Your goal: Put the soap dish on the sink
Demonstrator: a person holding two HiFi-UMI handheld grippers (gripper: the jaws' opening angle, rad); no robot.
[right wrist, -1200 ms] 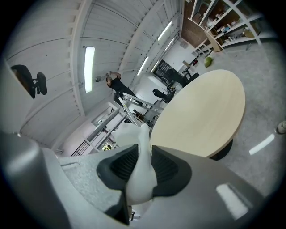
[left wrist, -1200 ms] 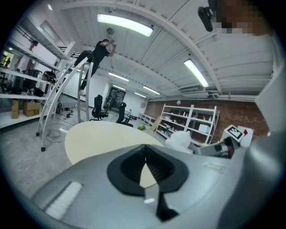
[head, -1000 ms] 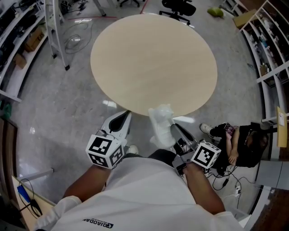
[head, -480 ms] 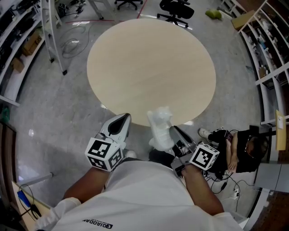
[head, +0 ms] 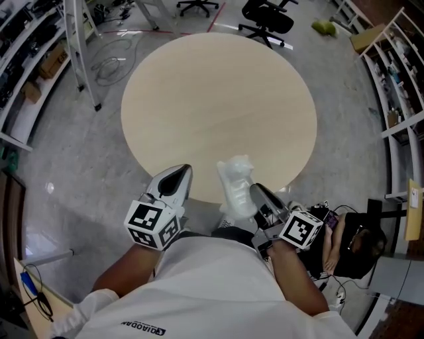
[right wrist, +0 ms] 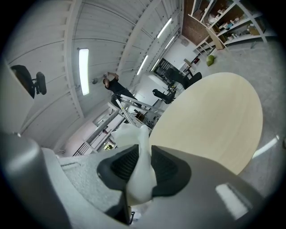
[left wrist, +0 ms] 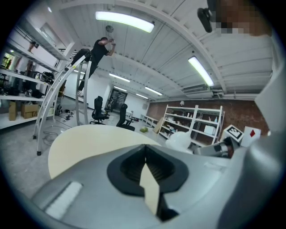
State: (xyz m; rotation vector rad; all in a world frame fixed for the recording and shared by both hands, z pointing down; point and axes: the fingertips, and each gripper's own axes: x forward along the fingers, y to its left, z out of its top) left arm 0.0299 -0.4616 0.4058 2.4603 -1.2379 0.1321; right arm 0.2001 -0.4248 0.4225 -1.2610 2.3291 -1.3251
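The soap dish (head: 235, 187) is a pale, crinkled white piece, and my right gripper (head: 252, 191) is shut on it. Its jaws have just been closing a little further on it. In the right gripper view the soap dish (right wrist: 139, 176) stands pinched between the dark pads of the right gripper (right wrist: 144, 150). The dish hangs over the near edge of the round beige table (head: 218, 99). My left gripper (head: 183, 170) is beside it, over the same edge, shut and holding nothing. In the left gripper view the left gripper (left wrist: 144, 154) shows its jaws together. No sink is in view.
Office chairs (head: 265, 13) stand beyond the table. Shelving (head: 397, 73) lines the right side, with a metal ladder frame (head: 83, 46) at left. A person (head: 354, 242) sits low at right among cables. Another person (left wrist: 100, 47) works up on a ladder.
Both grippers have moved forward together toward the table. The soap dish now overlaps the table's near edge, where before it hung just short of it.
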